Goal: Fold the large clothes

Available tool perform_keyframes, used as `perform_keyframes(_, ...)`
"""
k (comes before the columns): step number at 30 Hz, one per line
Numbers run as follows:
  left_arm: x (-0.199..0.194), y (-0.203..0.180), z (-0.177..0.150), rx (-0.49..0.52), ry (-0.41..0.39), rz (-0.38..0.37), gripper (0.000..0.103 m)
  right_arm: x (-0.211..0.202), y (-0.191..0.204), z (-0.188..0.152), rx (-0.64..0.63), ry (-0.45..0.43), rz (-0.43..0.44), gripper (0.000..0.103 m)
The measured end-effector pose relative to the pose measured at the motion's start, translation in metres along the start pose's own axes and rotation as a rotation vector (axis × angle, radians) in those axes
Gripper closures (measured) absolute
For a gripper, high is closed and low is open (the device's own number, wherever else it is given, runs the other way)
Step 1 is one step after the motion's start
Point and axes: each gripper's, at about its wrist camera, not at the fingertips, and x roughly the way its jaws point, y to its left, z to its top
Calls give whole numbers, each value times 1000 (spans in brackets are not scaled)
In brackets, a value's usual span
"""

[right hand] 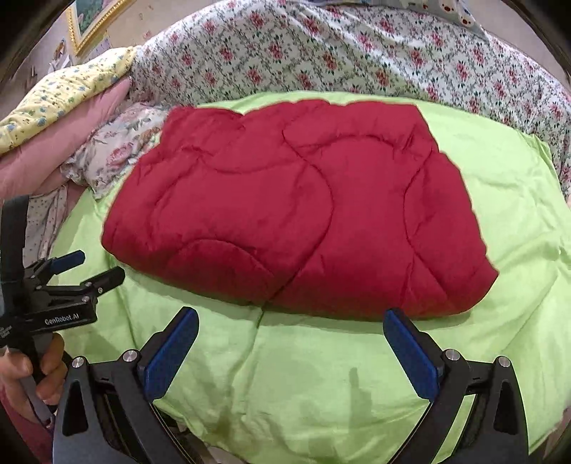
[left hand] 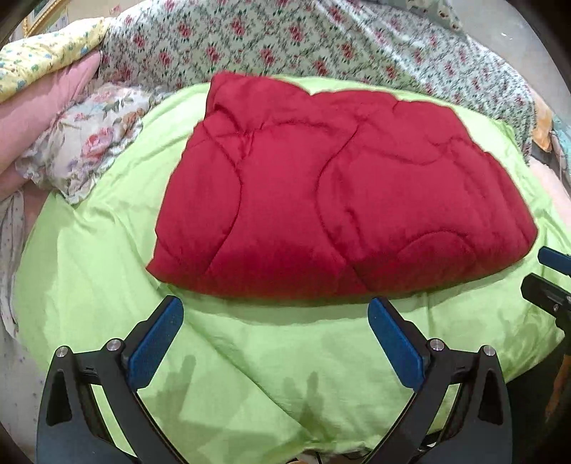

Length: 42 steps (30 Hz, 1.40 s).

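Observation:
A red quilted garment [left hand: 339, 192] lies folded into a thick rectangle on a lime green sheet [left hand: 249, 357]. It also shows in the right wrist view [right hand: 303, 214] on the same green sheet [right hand: 321, 374]. My left gripper [left hand: 274, 310] is open and empty, just in front of the fold's near edge. My right gripper [right hand: 291, 321] is open and empty, also just short of the near edge. The left gripper [right hand: 89, 264] shows at the left of the right wrist view, held by a hand. The right gripper's tips [left hand: 549, 275] show at the right edge of the left wrist view.
Floral bedding [right hand: 357, 53] is heaped behind the green sheet. A pink pillow [left hand: 39, 107], a yellow flowered pillow [right hand: 64, 96] and a rose-print cloth [left hand: 92, 139] lie at the left. A gold-framed picture [right hand: 92, 18] hangs at the back left.

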Motion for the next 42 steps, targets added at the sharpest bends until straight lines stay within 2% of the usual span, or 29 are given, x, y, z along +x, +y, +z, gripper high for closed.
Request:
perform_keyframes(10, -47, -6, 20, 26, -73, -8, 0, -41, 10, 21, 9, -54, 55, 0)
perform_keyframes(14, -32, -7, 21, 18, -48, -10, 0, -33, 12, 23, 1, -48, 45, 0)
perform_keyframes(20, -4, -8, 24, -8, 14, -12, 0, -1, 5, 24, 35, 17, 26, 0)
perform_keyframes(26, 8, -10, 37, -16, 24, 7, 0, 23, -1, 30, 70, 63, 25, 0)
perform_keyframes(42, 19, -13, 48, -18, 35, 10, 0, 43, 0, 50, 64, 82, -14, 0)
